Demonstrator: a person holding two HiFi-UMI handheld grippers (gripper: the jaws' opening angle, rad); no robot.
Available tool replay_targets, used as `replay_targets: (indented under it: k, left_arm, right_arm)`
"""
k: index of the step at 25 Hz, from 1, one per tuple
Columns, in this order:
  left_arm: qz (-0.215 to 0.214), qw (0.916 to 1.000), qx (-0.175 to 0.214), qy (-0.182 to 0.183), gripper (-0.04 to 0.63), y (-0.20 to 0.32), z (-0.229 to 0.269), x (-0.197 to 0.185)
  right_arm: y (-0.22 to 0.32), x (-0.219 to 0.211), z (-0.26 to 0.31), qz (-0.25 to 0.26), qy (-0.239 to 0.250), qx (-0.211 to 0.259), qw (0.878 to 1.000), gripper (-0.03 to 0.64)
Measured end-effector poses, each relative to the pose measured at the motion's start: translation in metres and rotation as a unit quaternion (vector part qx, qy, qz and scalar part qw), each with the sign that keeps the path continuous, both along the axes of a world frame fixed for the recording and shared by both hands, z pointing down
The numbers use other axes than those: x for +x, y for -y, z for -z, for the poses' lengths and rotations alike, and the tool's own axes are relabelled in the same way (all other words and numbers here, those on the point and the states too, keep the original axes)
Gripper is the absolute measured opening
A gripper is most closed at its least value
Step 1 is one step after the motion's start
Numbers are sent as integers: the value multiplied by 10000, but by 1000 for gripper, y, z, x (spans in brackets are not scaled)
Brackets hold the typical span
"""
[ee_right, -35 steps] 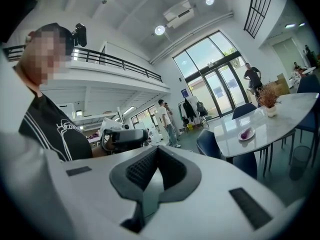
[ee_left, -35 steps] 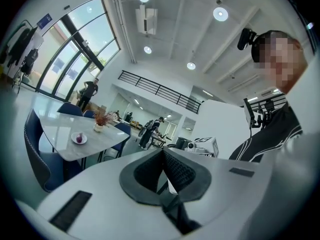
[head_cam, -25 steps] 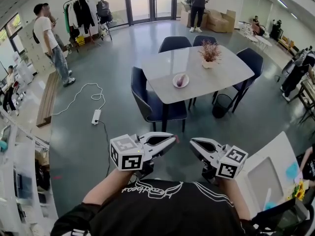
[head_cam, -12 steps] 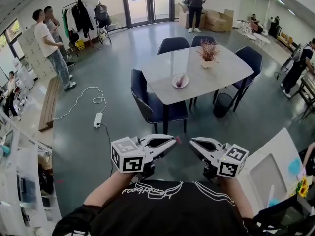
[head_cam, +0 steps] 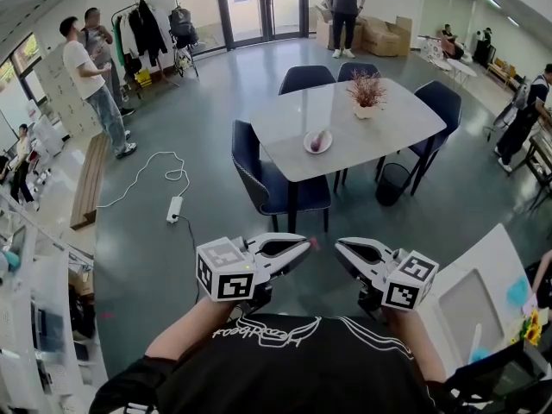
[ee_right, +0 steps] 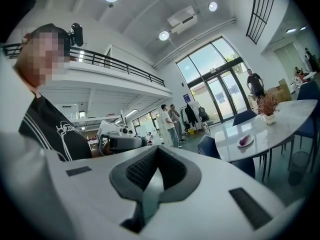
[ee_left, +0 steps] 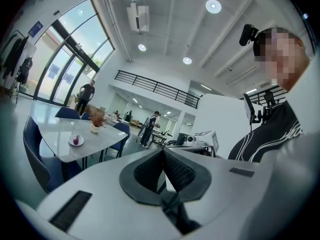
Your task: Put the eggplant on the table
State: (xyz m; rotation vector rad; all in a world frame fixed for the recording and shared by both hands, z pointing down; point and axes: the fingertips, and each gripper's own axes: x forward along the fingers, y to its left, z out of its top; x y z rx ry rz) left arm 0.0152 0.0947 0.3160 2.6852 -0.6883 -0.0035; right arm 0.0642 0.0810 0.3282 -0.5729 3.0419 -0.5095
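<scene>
Left gripper [head_cam: 304,245] and right gripper [head_cam: 339,247], fingers pressed together, empty; purple eggplant [head_cam: 317,140] on round white plate [head_cam: 307,146] well apart.

Pale grey worktop [head_cam: 362,132] standing on the dark grey floor [head_cam: 198,102], small white plate [head_cam: 306,143] lying near its front edge, purple eggplant [head_cam: 316,141] resting on this plate, potted plant [head_cam: 367,93] with reddish twigs standing further back, apart from the plate, white power strip [head_cam: 173,209] with its cable [head_cam: 142,166] lying on the floor at the left.
</scene>
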Motion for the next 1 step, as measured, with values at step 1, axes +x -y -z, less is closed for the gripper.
replay_targets:
  k: [1]
  left_arm:
    - [6, 10000, -1, 3, 8, -1, 0, 0]
  right_arm:
    - [-1, 1, 1, -9, -3, 13, 10000, 6]
